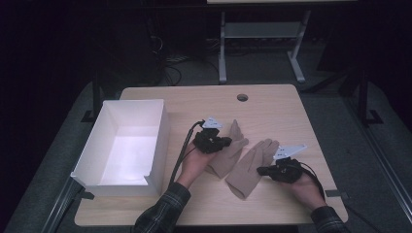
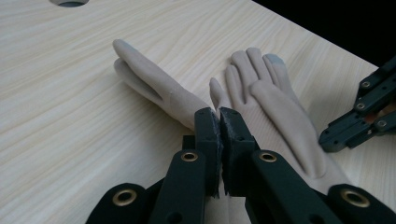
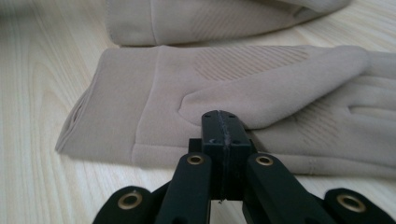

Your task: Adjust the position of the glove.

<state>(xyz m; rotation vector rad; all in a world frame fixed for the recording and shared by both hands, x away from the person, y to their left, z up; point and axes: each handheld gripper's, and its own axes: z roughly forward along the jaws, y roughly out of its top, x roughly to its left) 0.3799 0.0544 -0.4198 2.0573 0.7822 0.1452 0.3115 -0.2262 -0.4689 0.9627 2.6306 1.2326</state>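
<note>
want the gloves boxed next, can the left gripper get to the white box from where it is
Probably yes. The left gripper sits on the left glove, and the white box stands open-topped just beside that hand, with bare table between and nothing blocking.

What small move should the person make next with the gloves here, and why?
Probably lift the left glove towards the white box. The left tool looks shut on that glove's edge, and the box stands open beside it. The right tool is shut at the right glove, not clearly gripping it.
</note>
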